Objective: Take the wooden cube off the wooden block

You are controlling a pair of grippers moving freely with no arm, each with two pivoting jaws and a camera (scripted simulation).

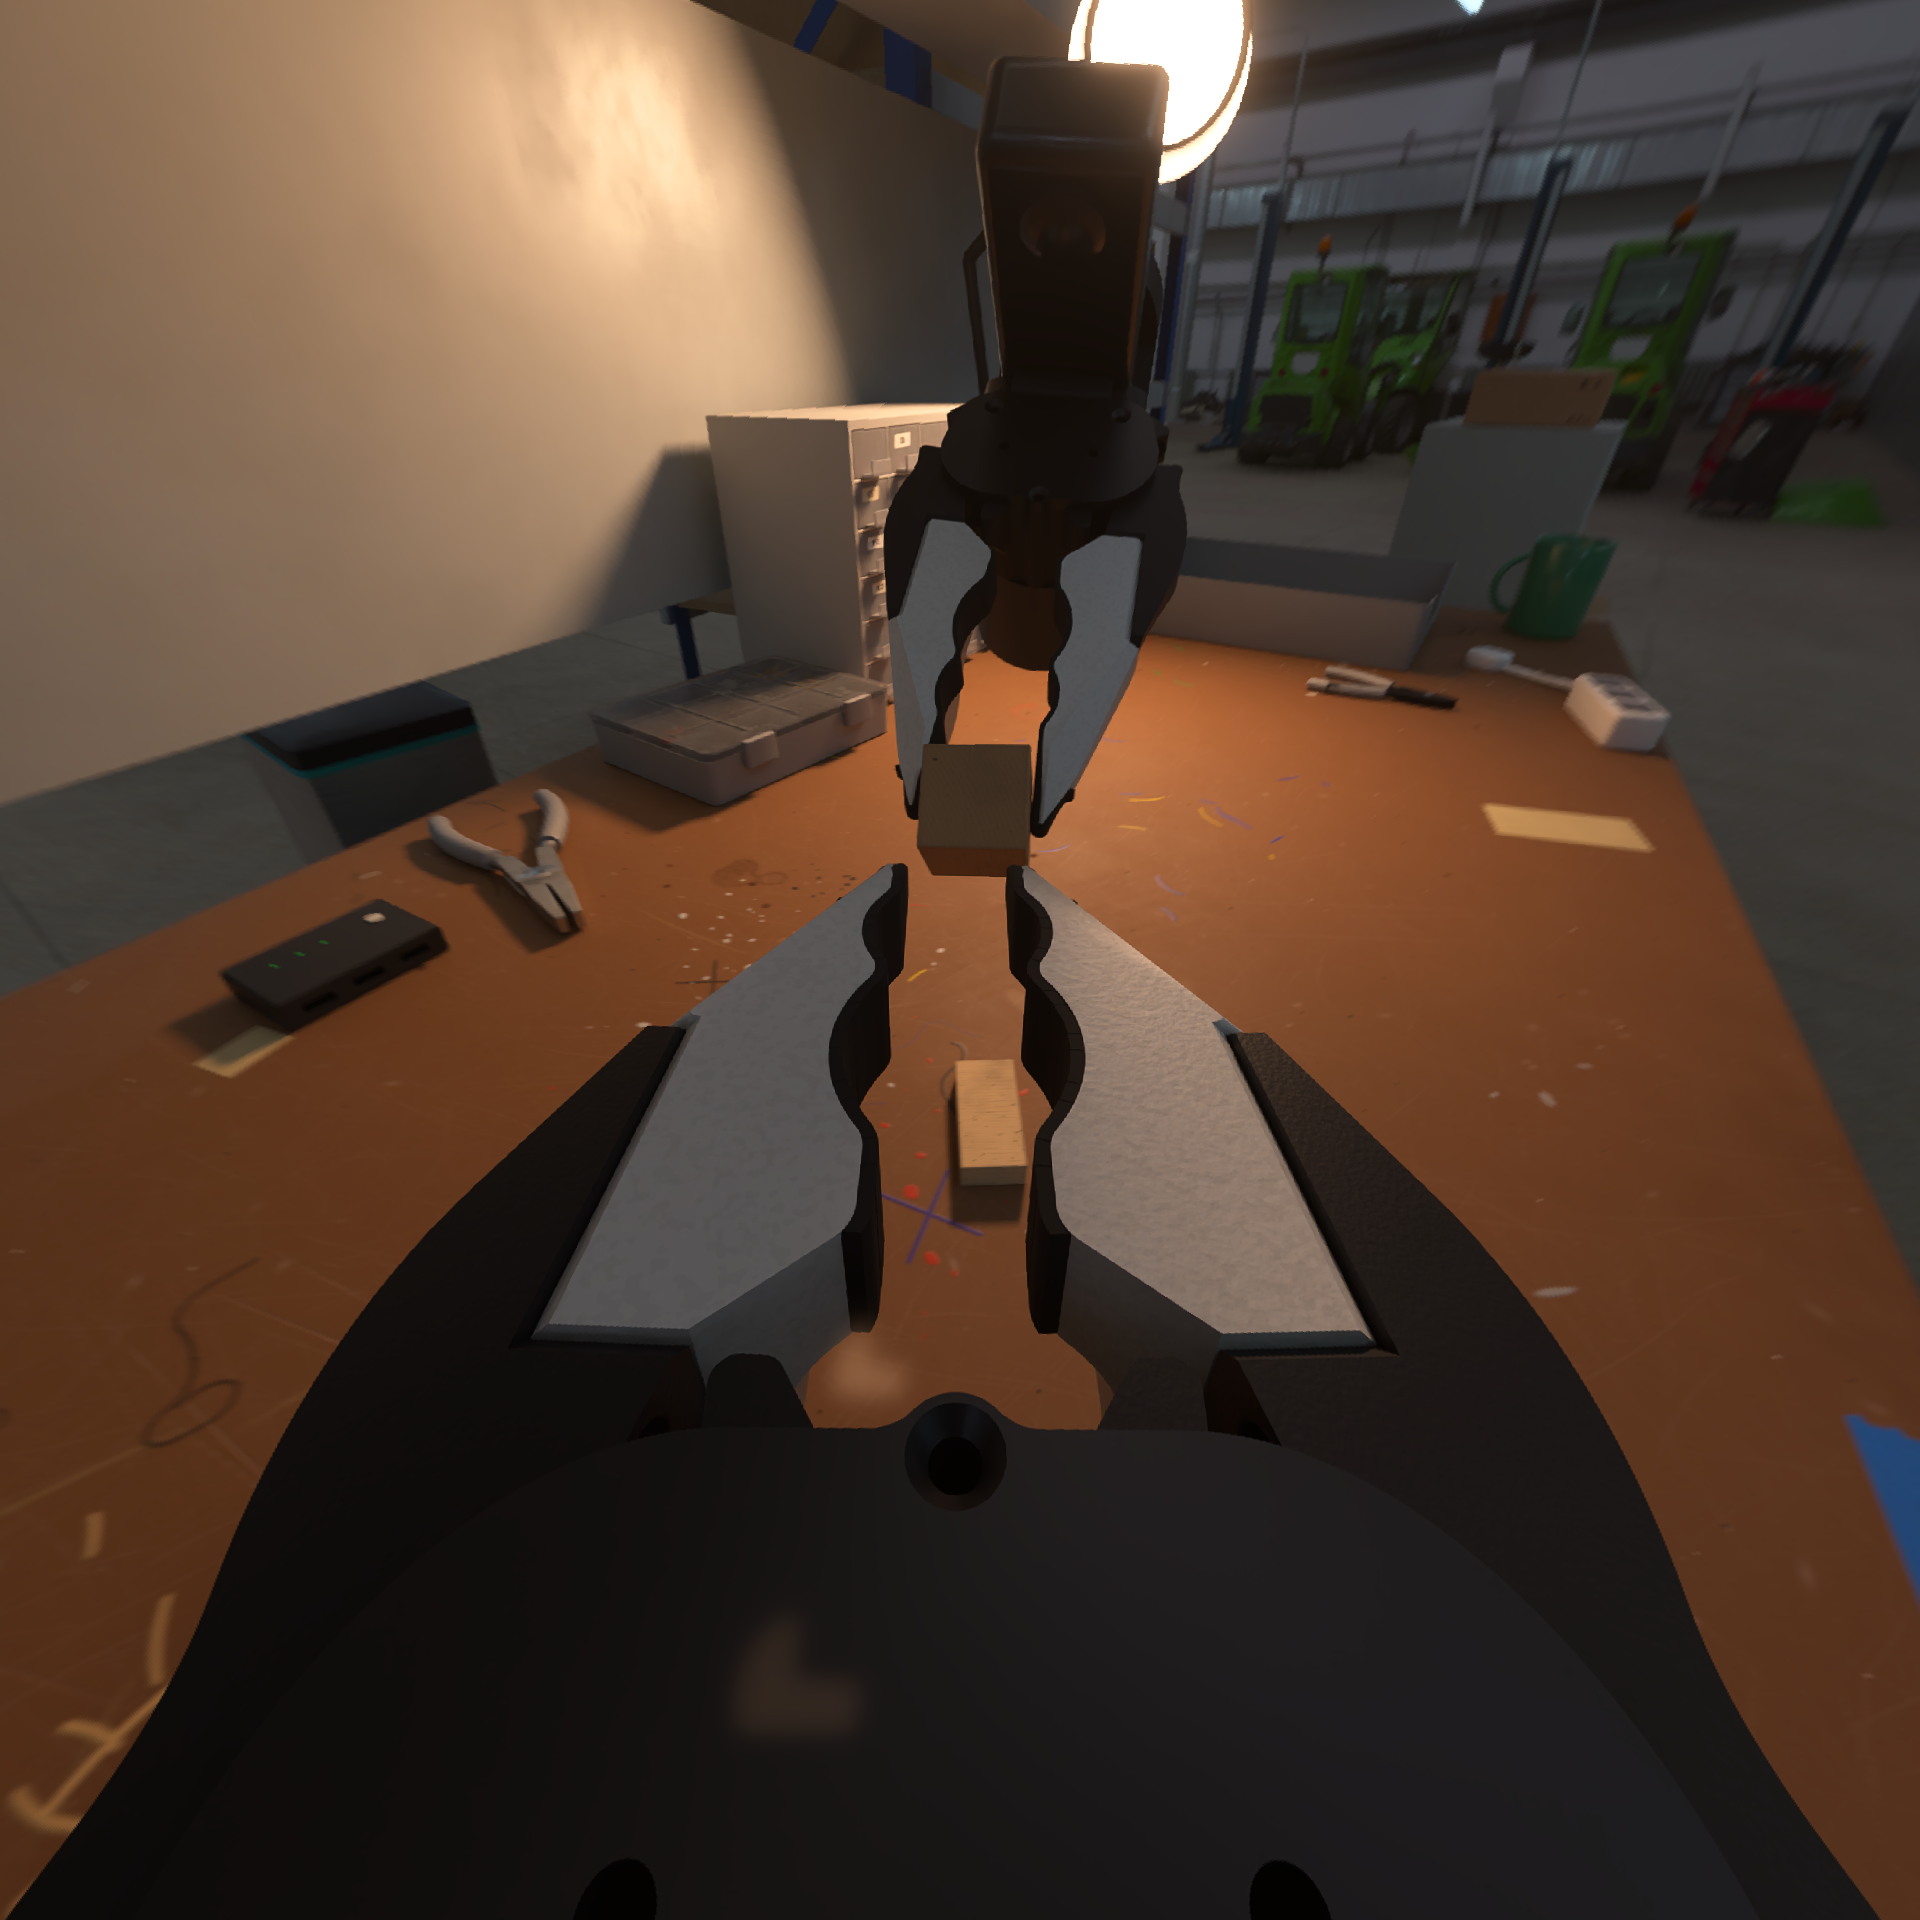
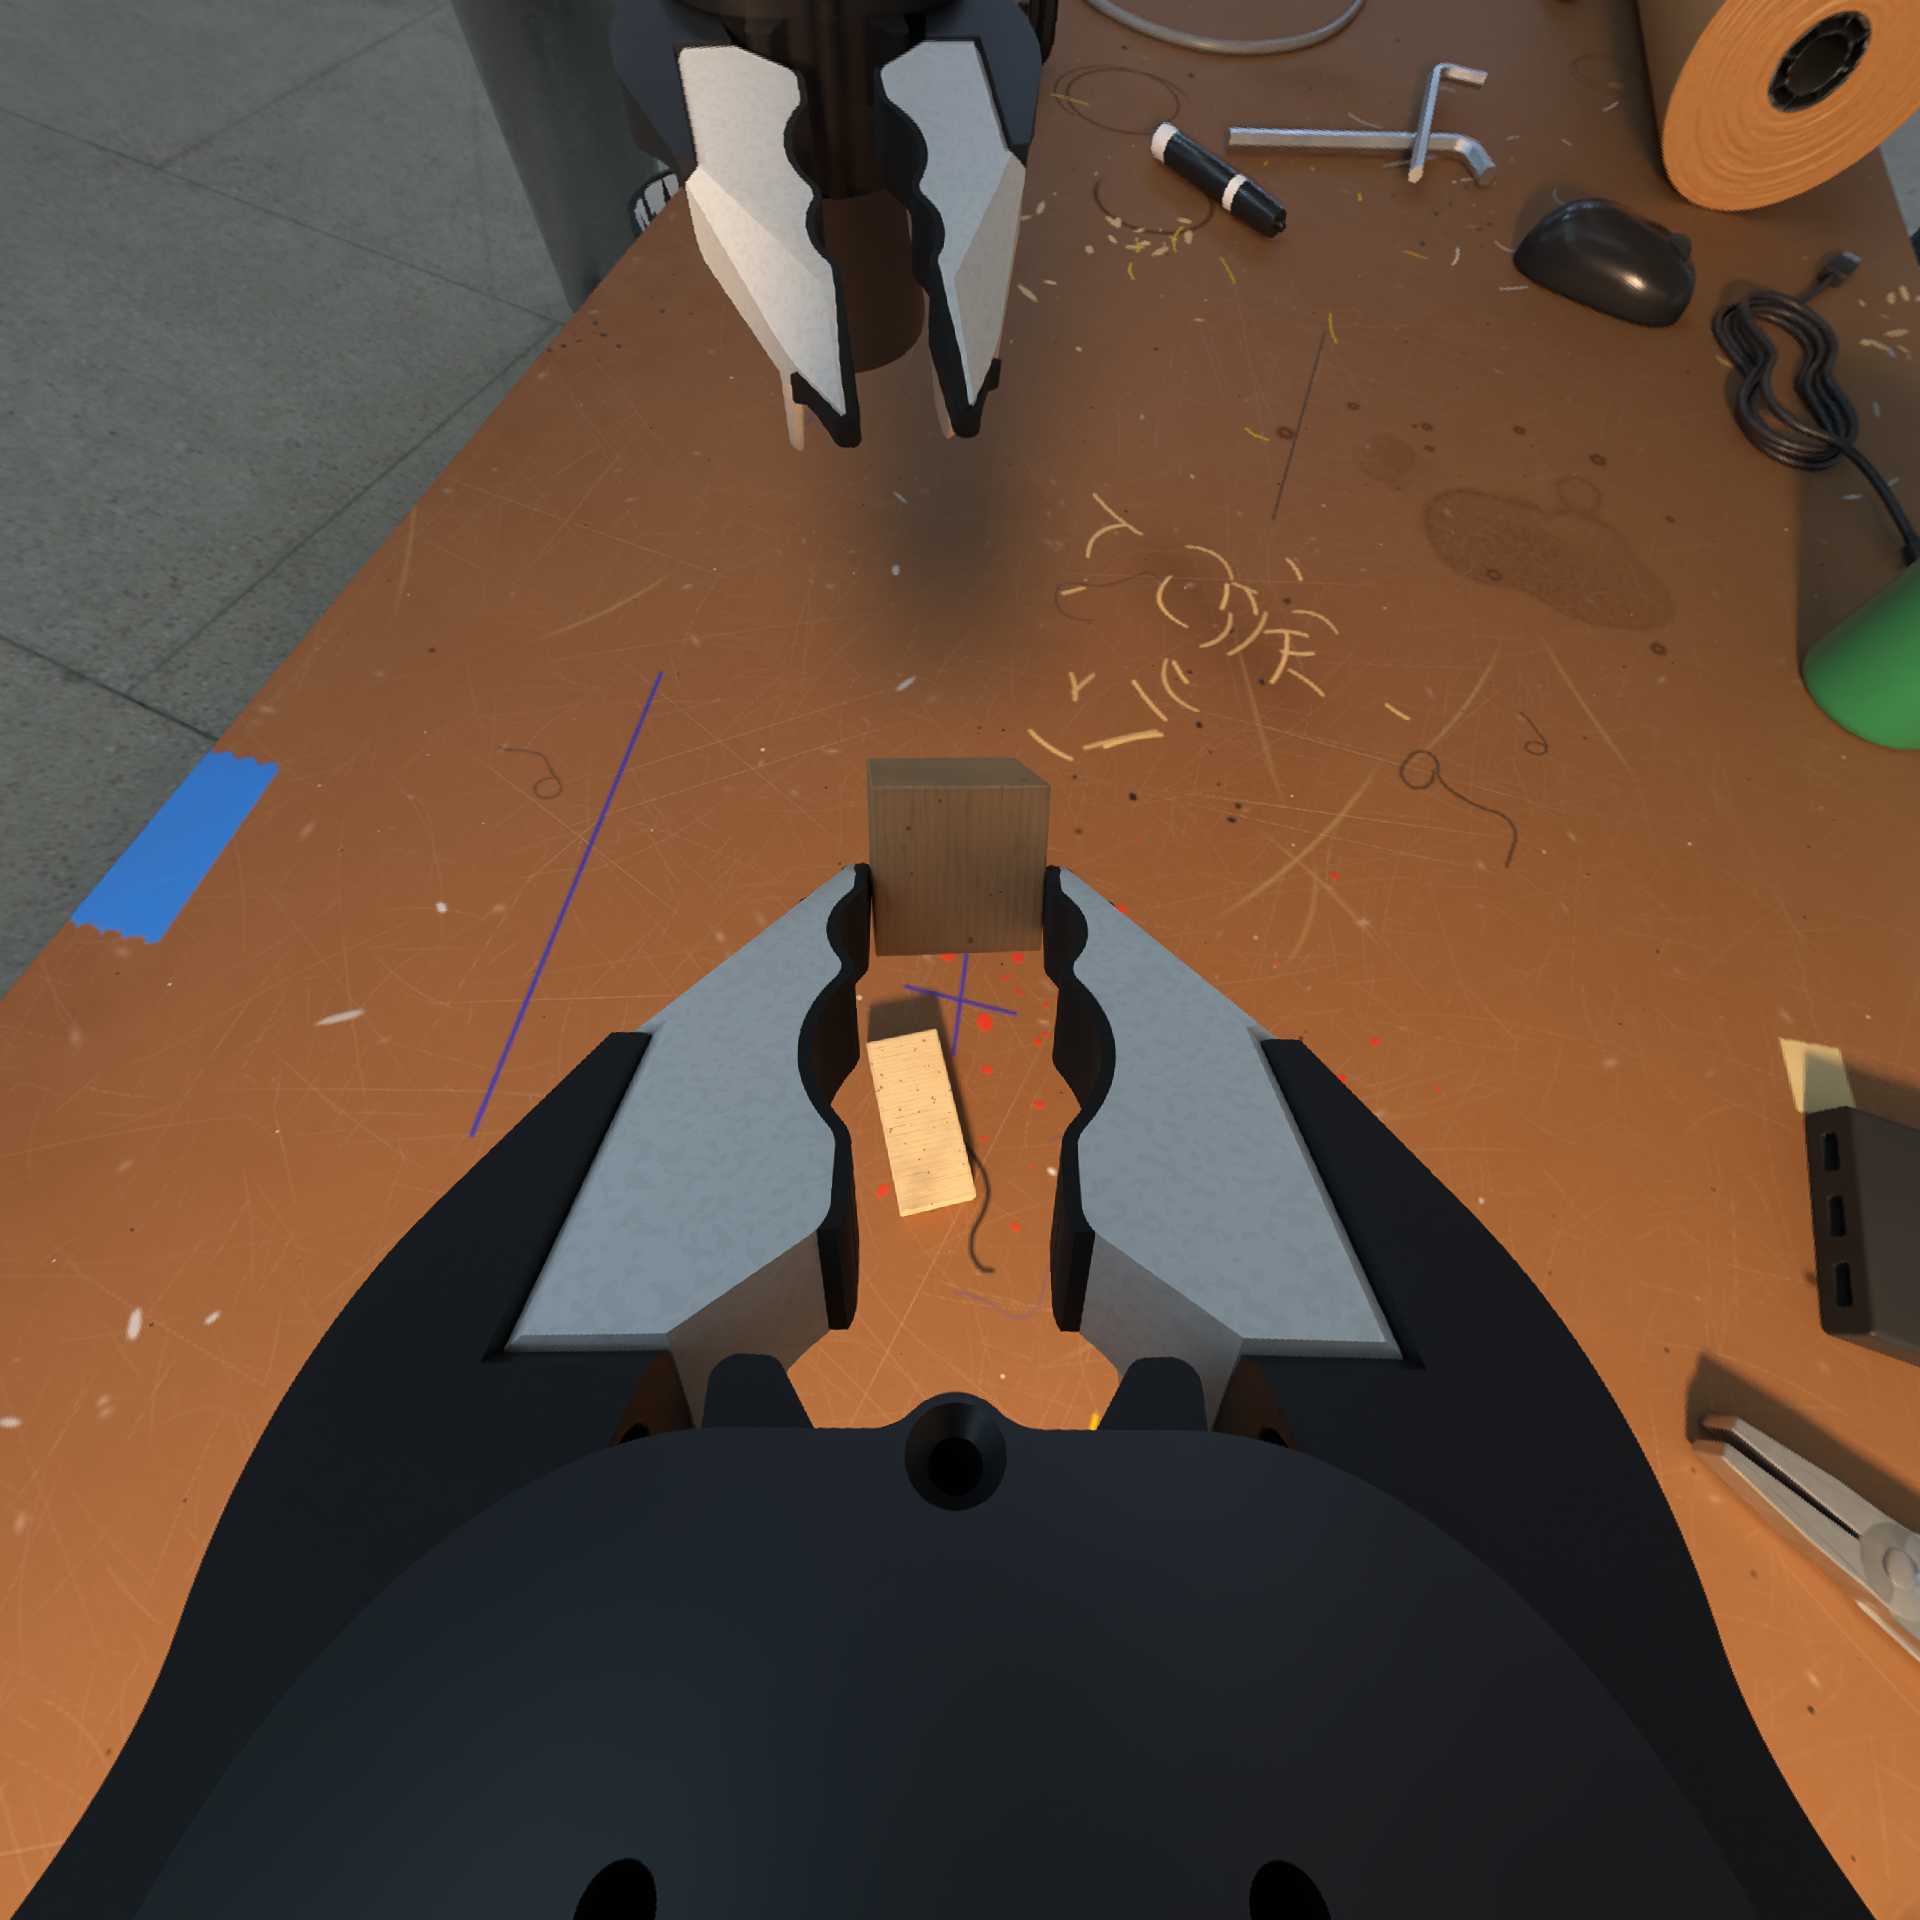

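My right gripper [image 2: 956,883] is shut on the wooden cube [image 2: 956,857] and holds it in the air above the table. The pale flat wooden block [image 2: 920,1122] lies on the brown table [image 2: 416,1039] below, apart from the cube. In the left wrist view the right gripper [image 1: 979,812] hangs point-down with the cube [image 1: 971,836] between its tips, above and beyond the block [image 1: 990,1122]. My left gripper [image 1: 958,878] is empty, its jaws a little apart, close in front of the cube. It also shows at the top of the right wrist view [image 2: 902,426].
Pliers [image 1: 520,852], a black hub [image 1: 332,961], a grey organiser case [image 1: 743,722] and a green mug [image 1: 1553,587] lie around. A paper roll [image 2: 1766,94], mouse [image 2: 1605,265], hex key [image 2: 1382,140] and cable [image 2: 1797,384] sit at one end. Blue tape [image 2: 177,847] marks the table edge.
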